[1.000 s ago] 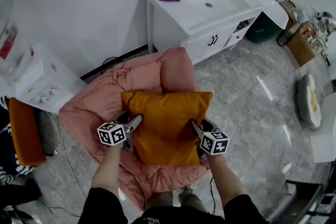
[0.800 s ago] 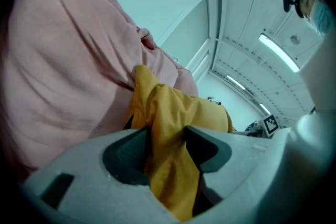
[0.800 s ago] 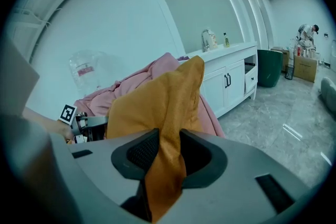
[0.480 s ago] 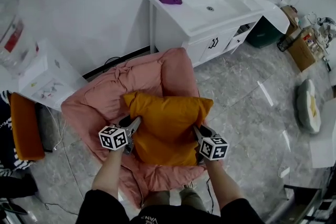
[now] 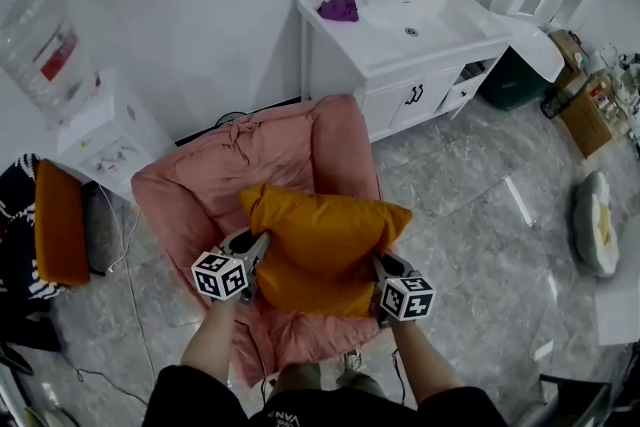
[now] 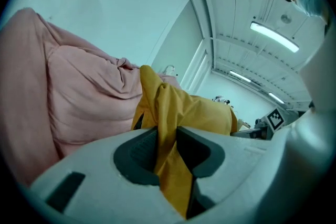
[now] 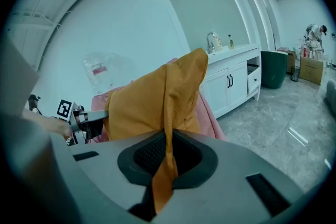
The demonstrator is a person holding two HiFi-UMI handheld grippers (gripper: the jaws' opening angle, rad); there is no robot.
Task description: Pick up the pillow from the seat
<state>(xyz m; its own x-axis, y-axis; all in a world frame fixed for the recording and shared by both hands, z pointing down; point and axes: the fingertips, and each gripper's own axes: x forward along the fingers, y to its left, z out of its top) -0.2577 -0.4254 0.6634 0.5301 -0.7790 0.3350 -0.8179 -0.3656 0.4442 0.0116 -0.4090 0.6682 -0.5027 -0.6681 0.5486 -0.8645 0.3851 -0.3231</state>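
An orange pillow (image 5: 322, 243) hangs over the pink padded seat (image 5: 250, 160), gripped by both side edges. My left gripper (image 5: 258, 260) pinches its left edge, and in the left gripper view the orange cloth (image 6: 170, 128) runs down between the closing jaws. My right gripper (image 5: 381, 267) holds the right edge; in the right gripper view a fold of the pillow (image 7: 165, 113) is clamped between the closing jaws. The pillow's lower corners are hidden behind the marker cubes.
A white vanity with a sink (image 5: 420, 30) stands behind the seat, with a purple cloth (image 5: 340, 8) and bottles on it. A water dispenser (image 5: 95, 130) is at the left, with an orange cushion (image 5: 60, 220) beside it. Marble floor lies to the right, cluttered at the far right.
Both grippers have closed on the pillow's side edges and drawn it up and towards me, off the seat. The head view has shifted, so the room appears lower and to the right.
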